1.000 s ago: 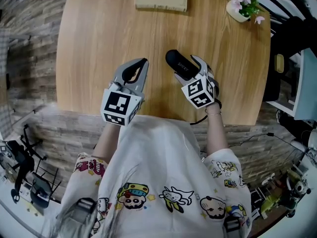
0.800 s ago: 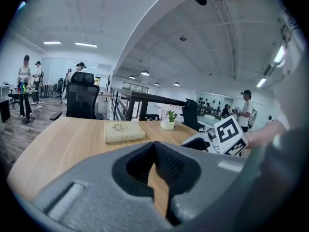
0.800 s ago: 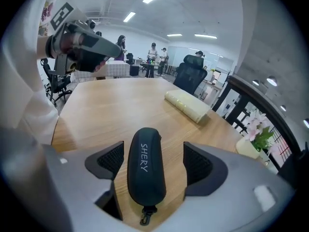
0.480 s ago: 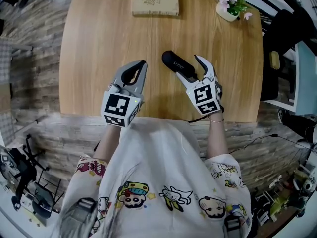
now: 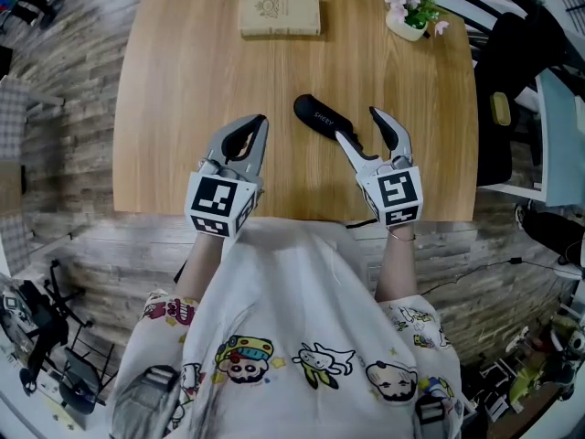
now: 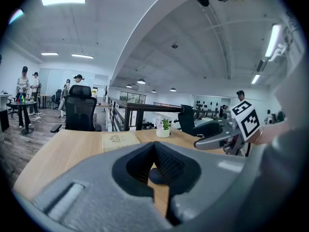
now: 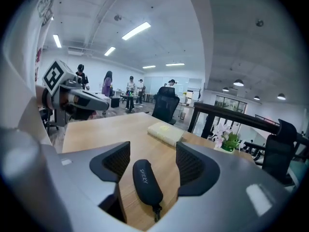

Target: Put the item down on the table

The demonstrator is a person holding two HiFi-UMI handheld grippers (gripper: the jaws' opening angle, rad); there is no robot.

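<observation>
So the right tongs (image 5: 358, 124) are pulling back now. A second ago they were wrapped around the black case (image 5: 320, 117); now it's lying flat on the table (image 5: 183, 80) just ahead of their tips, with nothing touching it. The jaws are apart and easing closed on air. The left tongs (image 5: 257, 123) are sitting closed and empty off to its side. Drop's looking basically done.

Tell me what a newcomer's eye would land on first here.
A black case lying mid-table on the wooden table draws the eye first. The right gripper sits just behind it, its jaws closing with no pad on the case, and the left gripper is shut to the case's left. A tan book and a potted flower sit along the far edge.
</observation>
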